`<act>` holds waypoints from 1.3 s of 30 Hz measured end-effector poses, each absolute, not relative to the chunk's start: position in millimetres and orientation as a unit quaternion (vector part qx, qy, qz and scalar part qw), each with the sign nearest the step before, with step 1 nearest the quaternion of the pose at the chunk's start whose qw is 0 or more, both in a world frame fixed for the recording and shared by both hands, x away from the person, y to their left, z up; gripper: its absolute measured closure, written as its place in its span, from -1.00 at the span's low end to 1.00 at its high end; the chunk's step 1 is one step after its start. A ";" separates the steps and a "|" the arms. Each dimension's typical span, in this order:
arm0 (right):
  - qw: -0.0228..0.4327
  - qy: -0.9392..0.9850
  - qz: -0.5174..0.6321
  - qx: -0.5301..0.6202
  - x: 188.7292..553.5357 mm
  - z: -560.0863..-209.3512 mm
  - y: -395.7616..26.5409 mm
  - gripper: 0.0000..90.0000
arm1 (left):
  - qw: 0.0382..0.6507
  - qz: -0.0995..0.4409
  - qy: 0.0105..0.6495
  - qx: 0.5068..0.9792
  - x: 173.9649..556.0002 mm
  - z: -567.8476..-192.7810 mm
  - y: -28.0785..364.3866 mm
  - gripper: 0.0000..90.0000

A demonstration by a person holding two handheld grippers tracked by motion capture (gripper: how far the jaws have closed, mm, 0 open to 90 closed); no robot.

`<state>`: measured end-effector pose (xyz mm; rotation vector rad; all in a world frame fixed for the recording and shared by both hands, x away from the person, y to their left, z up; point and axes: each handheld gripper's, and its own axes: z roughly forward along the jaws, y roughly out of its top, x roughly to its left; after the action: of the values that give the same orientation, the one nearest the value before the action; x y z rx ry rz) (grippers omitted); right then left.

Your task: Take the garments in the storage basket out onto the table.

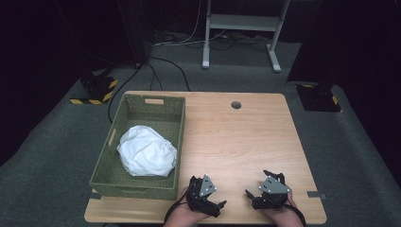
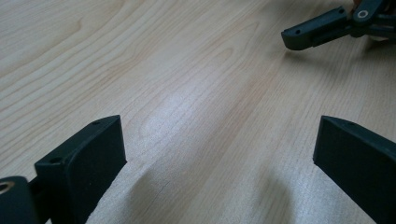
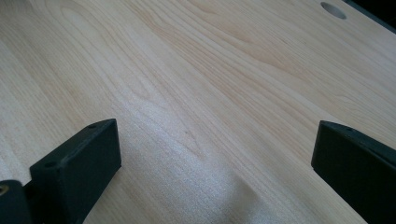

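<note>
Both our hands sit at the near edge of the table (image 1: 246, 137), each with a gripper resting low over bare wood. Our left gripper (image 1: 213, 201) has its jaws spread wide with nothing between them, and our right gripper (image 1: 253, 198) is just as wide and just as empty; they point toward each other, well apart, which we judge to be a ready stance before any reach. What we would go for is the white cloth (image 1: 146, 151), bunched in the green basket (image 1: 142, 189) along the table's left edge, near our left gripper. Pale wood grain covers the table, with a round cable hole (image 1: 236, 105) near the far edge. Grey carpet surrounds it, cables and a metal frame (image 1: 243, 28) beyond, the room dark
</note>
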<state>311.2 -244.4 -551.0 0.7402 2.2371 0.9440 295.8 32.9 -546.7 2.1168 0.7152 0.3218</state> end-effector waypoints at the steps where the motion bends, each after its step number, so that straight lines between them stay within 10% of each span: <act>1: 0.298 0.842 0.354 0.277 311.0 -551.2 -244.1 -0.98 | 0.428 0.129 0.285 0.848 295.3 -546.2 32.9 -0.95; 39: 0.293 0.846 0.352 0.273 311.4 -551.4 -243.0 -0.98 | 0.445 0.146 0.282 0.837 275.0 -495.2 42.1 -0.96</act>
<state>311.4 -243.0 -551.4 0.7283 2.2531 0.9376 275.0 42.1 -495.2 2.0743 0.6985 0.3610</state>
